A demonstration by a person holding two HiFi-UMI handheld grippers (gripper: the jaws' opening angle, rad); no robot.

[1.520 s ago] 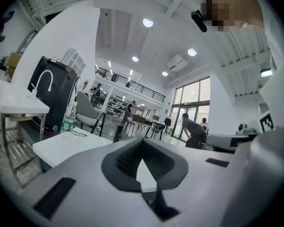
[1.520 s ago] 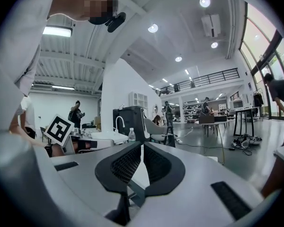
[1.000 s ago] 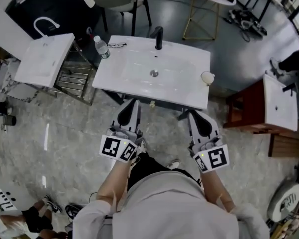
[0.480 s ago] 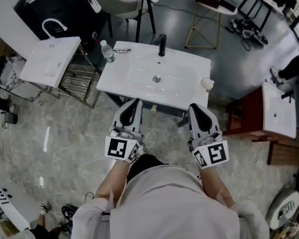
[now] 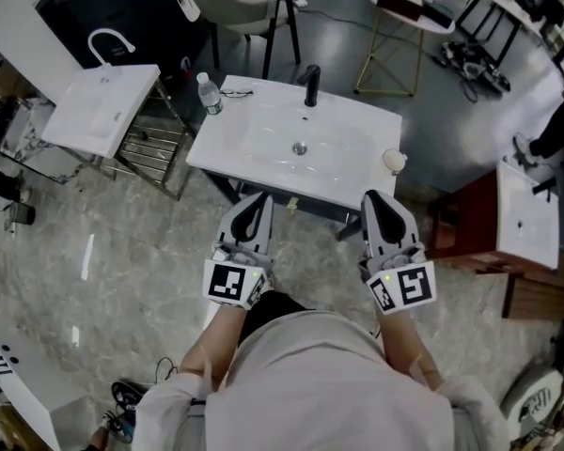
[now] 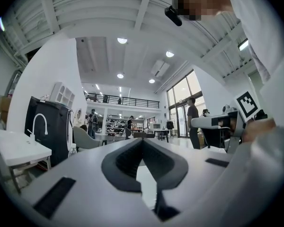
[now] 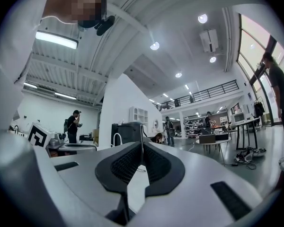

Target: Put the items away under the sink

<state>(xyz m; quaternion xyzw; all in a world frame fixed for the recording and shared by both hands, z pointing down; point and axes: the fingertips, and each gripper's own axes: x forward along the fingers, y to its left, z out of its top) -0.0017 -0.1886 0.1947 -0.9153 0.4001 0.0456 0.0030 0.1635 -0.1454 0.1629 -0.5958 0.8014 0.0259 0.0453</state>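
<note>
Both our left gripper [image 5: 258, 200] and right gripper [image 5: 376, 198] are pressed together and empty, hovering level just short of the white rectangular sink [image 5: 254, 153]. The left one just rolled flatter. A clear plastic water bottle [image 5: 210, 93] stands ahead-left of it on the rim, so no item's in hand.

No text, label or number is legible anywhere.

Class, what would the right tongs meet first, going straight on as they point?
Likely the front rim of the white rectangular washbasin, just ahead of the right tongs; they might pass above it, height unclear.
</note>
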